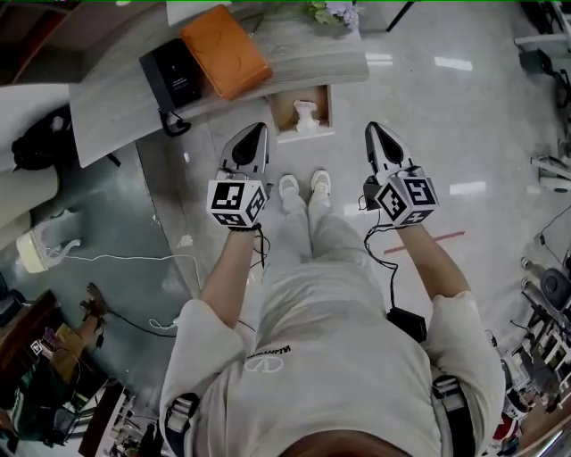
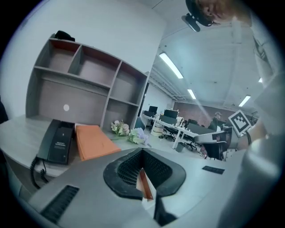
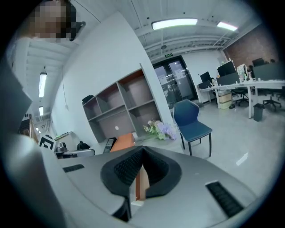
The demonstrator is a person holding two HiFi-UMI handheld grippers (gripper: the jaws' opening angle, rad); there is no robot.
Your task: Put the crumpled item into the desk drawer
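Note:
A white crumpled item point(image 1: 306, 115) lies inside an open wooden drawer point(image 1: 279, 108) under the desk's front edge, just beyond the person's shoes. My left gripper point(image 1: 257, 130) hovers to the drawer's left, jaws together and empty. My right gripper point(image 1: 373, 130) hangs to the drawer's right over the floor, also shut with nothing held. In both gripper views the black pads meet, and only a sliver of the wooden drawer point(image 2: 145, 184) point(image 3: 141, 185) shows below them.
The grey desk point(image 1: 107, 107) carries a black phone point(image 1: 173, 76), an orange folder point(image 1: 225, 50) and flowers point(image 1: 332, 12). Grey shelving point(image 2: 84, 84) stands behind it. A blue chair point(image 3: 191, 124) stands to the right. Cables and a white appliance point(image 1: 37, 248) lie on the floor at left.

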